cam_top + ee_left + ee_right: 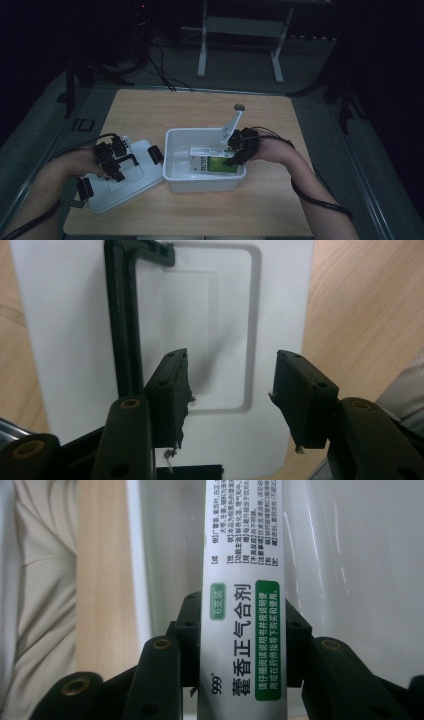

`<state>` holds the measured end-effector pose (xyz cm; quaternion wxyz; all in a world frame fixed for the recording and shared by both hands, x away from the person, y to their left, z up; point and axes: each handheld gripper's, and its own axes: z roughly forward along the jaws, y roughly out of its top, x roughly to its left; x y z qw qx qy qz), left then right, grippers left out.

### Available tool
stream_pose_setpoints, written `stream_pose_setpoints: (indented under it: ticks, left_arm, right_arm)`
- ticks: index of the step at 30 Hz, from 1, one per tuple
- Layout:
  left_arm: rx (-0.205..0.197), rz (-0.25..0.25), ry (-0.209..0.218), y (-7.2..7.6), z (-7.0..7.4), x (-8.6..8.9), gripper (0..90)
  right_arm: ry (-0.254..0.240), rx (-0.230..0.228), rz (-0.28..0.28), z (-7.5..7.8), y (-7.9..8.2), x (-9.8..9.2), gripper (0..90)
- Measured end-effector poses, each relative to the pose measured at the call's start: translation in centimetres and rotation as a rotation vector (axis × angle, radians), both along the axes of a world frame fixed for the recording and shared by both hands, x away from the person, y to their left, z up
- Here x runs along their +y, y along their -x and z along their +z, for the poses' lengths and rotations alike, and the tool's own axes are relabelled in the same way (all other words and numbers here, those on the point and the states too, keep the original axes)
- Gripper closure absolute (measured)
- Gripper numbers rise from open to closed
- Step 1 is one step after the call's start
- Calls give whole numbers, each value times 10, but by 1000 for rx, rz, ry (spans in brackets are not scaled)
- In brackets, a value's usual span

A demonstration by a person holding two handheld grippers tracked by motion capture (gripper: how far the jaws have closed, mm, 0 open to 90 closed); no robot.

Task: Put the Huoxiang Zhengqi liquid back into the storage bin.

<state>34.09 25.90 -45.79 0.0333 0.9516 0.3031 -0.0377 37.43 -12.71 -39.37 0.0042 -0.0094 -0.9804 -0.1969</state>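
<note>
Seen from above, one wooden bench (150, 107) carries one white bin (175, 165) at the centre of the frame and one white lid (145, 172) lying flat just to its left, its near corner touching the bin's wall. The lid bears black latches: two can be counted, one at its upper right edge (155, 154) and one at its lower left edge (84, 188).

Two grippers are present, one in each of the person's hands. The left gripper (114, 159) sits at the lower left of the frame over the lid; in the left gripper view its two jaws stand moderately apart with nothing between them, above the lid's recessed panel (210, 330) and beside a black handle bar (122, 315).

The right gripper (235, 152) is at the right rim of the bin. In the right gripper view its two jaws are closed on either side of one white box with green printing (244, 605), which runs up the middle of the frame. In the high view a second box, green-faced (215, 164), lies on the bin's floor at the lower right.

One small grey disc (239, 107) rests on the bench above the bin, well apart from the lid.
</note>
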Motion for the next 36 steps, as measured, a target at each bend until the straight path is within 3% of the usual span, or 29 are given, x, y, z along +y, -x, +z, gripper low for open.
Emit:
stream_pose_setpoints:
  ticks: [16, 28, 36]
  left_arm:
    - [-4, -9, 0, -1, 0, -3, 483]
    - [-3, -11, -1, 0, 0, -2, 483]
    - [-3, -5, -1, 0, -1, -1, 483]
  right_arm:
    - [56, 56, -22, -39, -11, 11, 636]
    - [119, 66, 32, -55, -5, 29, 634]
    - [121, 71, 26, -55, -5, 30, 617]
